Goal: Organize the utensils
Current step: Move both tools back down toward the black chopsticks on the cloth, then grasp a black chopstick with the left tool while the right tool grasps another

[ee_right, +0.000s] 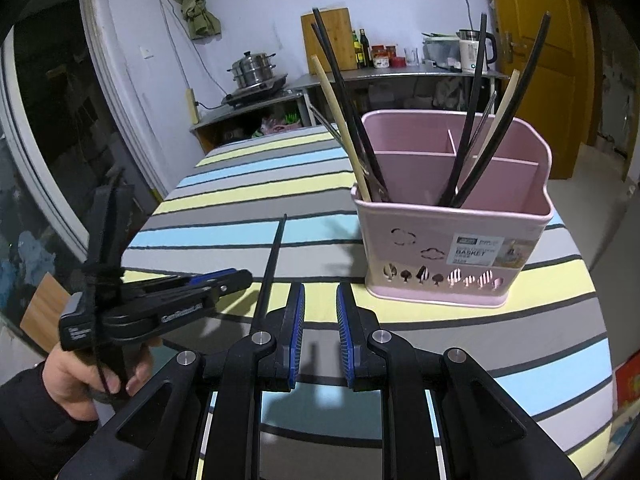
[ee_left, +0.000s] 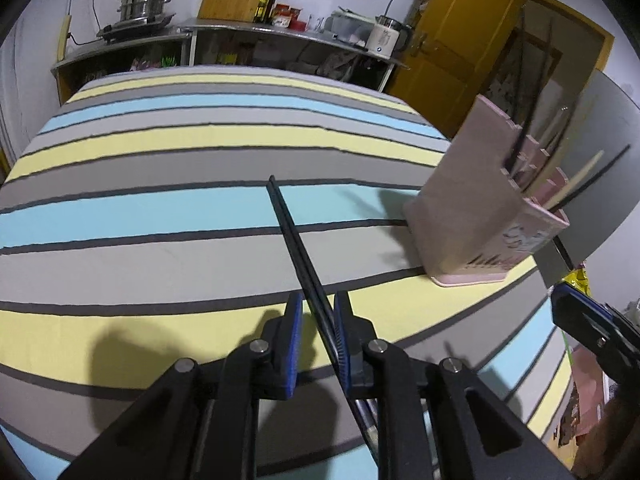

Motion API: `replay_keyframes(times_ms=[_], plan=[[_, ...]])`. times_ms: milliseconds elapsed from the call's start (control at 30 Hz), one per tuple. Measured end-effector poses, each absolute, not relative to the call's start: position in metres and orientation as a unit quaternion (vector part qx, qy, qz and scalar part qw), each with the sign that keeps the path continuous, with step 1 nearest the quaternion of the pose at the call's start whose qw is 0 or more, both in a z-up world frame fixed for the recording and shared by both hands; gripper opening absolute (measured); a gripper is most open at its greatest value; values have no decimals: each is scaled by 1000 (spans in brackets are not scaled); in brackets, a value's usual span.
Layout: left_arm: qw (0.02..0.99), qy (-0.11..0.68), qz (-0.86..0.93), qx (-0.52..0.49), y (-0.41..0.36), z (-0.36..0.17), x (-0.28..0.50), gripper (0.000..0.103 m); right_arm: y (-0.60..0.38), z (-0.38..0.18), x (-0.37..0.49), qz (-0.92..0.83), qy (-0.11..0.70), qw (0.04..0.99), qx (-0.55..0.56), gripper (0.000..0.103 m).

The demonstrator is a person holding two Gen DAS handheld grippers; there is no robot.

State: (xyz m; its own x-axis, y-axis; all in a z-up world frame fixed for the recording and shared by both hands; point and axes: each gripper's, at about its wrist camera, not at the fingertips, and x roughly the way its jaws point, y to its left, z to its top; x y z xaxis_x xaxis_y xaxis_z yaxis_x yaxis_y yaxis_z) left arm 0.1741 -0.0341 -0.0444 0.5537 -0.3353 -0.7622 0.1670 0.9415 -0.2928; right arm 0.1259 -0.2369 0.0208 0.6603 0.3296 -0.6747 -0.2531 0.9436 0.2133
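A black chopstick (ee_left: 296,236) lies on the striped tablecloth (ee_left: 160,168), its near end passing between the open jaws of my left gripper (ee_left: 318,312) and resting against the right pad. The same chopstick (ee_right: 272,260) shows in the right wrist view, beside the left gripper (ee_right: 236,280). A pink utensil basket (ee_right: 456,216) holds several black and wooden chopsticks; it also stands at the right of the left wrist view (ee_left: 480,200). My right gripper (ee_right: 320,304) is open and empty, in front of the basket.
A steel counter (ee_left: 280,36) behind the table carries a steamer pot (ee_left: 146,2), bottles, a cutting board and a kettle (ee_left: 386,38). A yellow door (ee_left: 464,28) is at the right. The table edge falls away at the near right.
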Motion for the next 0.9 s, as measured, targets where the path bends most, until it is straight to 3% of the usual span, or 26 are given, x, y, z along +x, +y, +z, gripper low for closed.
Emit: replay_keyframes(times_ms=[633,733,900], plan=[[883,455,-100,-54,-45,-61,185,21,-238,13,130,158,394,904,55,17],[882,459,-98,-36,-48,-60,189,13,-237,12,130,158,397,903,55,17],[879,465,-97,-33,-30,-58,183,8,-232,13,129,161,396,902,54,17]])
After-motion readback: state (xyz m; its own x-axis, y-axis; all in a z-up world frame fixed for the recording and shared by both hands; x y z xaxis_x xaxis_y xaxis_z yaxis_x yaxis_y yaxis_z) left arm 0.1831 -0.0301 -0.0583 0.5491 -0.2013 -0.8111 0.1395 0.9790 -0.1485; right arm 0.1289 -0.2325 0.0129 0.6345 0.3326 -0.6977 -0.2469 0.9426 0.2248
